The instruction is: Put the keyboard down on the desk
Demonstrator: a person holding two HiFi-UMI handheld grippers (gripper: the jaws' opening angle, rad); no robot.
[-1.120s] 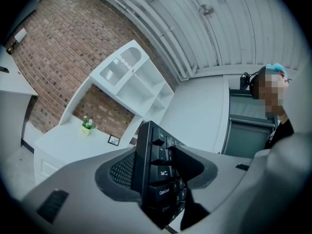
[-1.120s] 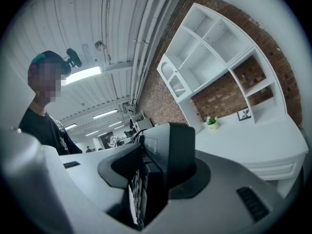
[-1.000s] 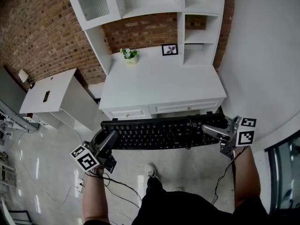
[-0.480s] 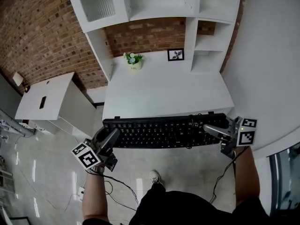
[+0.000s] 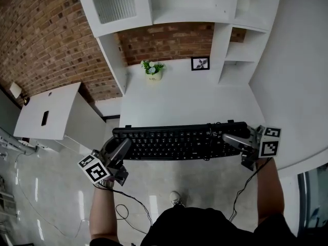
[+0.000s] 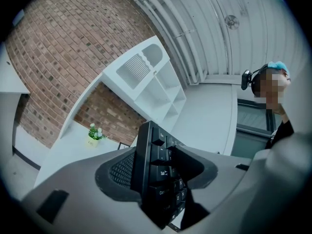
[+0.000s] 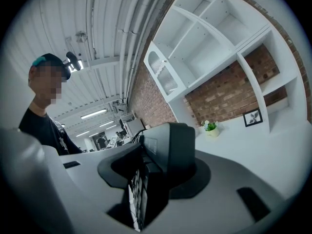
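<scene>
Over the front edge of the white desk (image 5: pixel 184 104) a long black keyboard (image 5: pixel 177 142) is hanging flat, keys up, stretched sideways between the two tools. The left gripper (image 5: pixel 123 147) is clamping the left end, right by the Tab and Caps Lock keys, with its grey jaws pressing on the top and underside. The right gripper (image 5: pixel 233 139) is pinching the other end the same way. Can't tell if the keyboard is actually touching the desk yet.

The desk top is looking smooth and matte with a gently curved outline. Boxy white shelves (image 5: pixel 189 4) are rising behind it against a rough red brick wall (image 5: pixel 46 40). A small potted plant (image 5: pixel 152 69) and a little dark picture frame (image 5: pixel 200 63) are sitting near the back, well apart from the keyboard. A thin black cable (image 5: pixel 241 193) is dangling below the right end over the glossy floor (image 5: pixel 51 199).

Compared with a second ago, the keyboard is sitting further forward: back then it was out over the floor short of the drawers, now it's covering the desk's front edge. Both grips are looking unchanged.
</scene>
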